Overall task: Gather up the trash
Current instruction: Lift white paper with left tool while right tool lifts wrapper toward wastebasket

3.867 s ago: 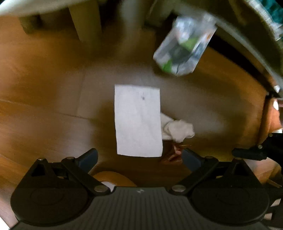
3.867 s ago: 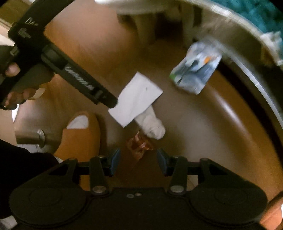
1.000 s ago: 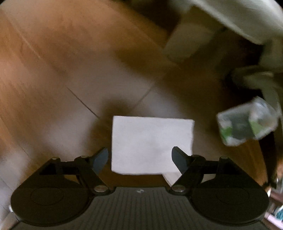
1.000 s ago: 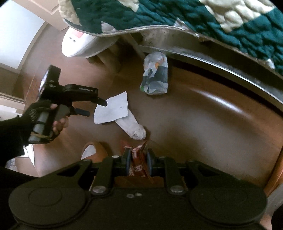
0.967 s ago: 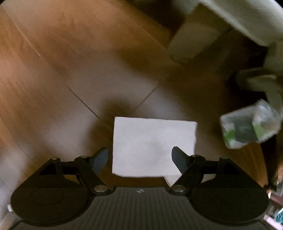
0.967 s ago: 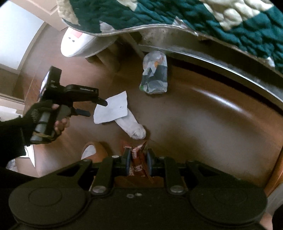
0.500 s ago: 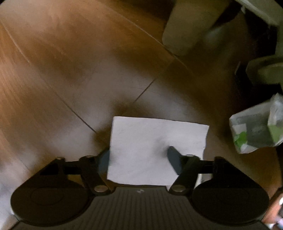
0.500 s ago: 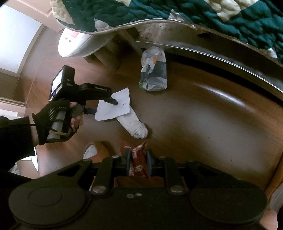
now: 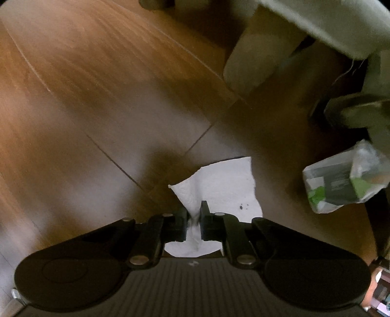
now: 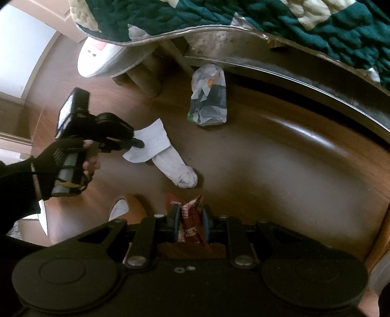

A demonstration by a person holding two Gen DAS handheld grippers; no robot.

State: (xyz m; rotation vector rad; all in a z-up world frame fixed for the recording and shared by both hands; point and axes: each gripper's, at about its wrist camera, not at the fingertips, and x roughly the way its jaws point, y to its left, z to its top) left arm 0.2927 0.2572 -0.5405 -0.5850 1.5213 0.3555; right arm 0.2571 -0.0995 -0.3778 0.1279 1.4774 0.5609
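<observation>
A white paper napkin [image 9: 219,185] lies on the wooden floor, bunched into a fold where my left gripper [image 9: 193,213] is shut on it. In the right wrist view the same napkin [image 10: 153,141] shows under the left gripper [image 10: 137,143], held by a gloved hand [image 10: 65,165]. My right gripper [image 10: 191,214] is shut on a red snack wrapper [image 10: 190,219], held above the floor. A crumpled plastic bag [image 10: 208,97] with green and grey print lies near the bed; it is also at the right of the left wrist view, plastic bag [image 9: 343,180].
A white sock [image 10: 175,168] lies partly under the napkin. A bed with a green quilt [image 10: 243,17] and metal frame [image 10: 304,75] borders the far side. A pale furniture leg [image 9: 253,65] stands beyond the napkin. An orange slipper [image 10: 129,207] is near the right gripper.
The left gripper's jaws closed from wide apart onto the flat napkin, pinching it into a raised fold. The right gripper stayed still, holding the red wrapper.
</observation>
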